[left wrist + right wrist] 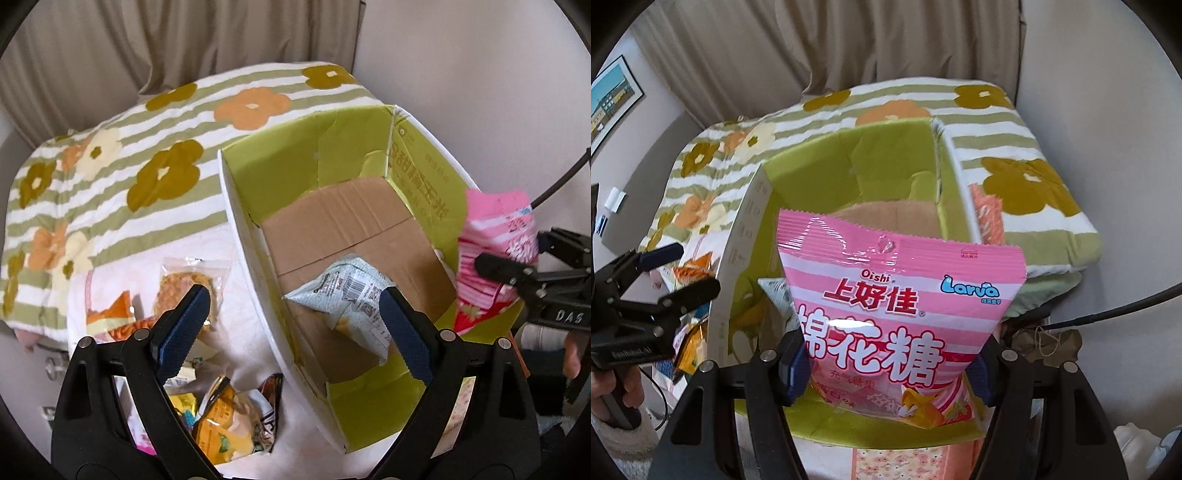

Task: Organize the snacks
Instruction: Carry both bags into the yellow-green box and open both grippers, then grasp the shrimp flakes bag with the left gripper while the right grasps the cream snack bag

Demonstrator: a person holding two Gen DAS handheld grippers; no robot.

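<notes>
My right gripper is shut on a pink Oishi marshmallow bag and holds it upright over the near rim of the green-lined cardboard box. The bag also shows in the left wrist view, at the box's right wall. A pale blue snack packet lies on the box floor. My left gripper is open and empty, above the box's left wall, with loose snack packets and a clear-wrapped waffle below it on the white cloth.
The box stands on a bed with a striped floral blanket. Curtains hang behind. A pink patterned box sits below the green box. A black cable runs at the right.
</notes>
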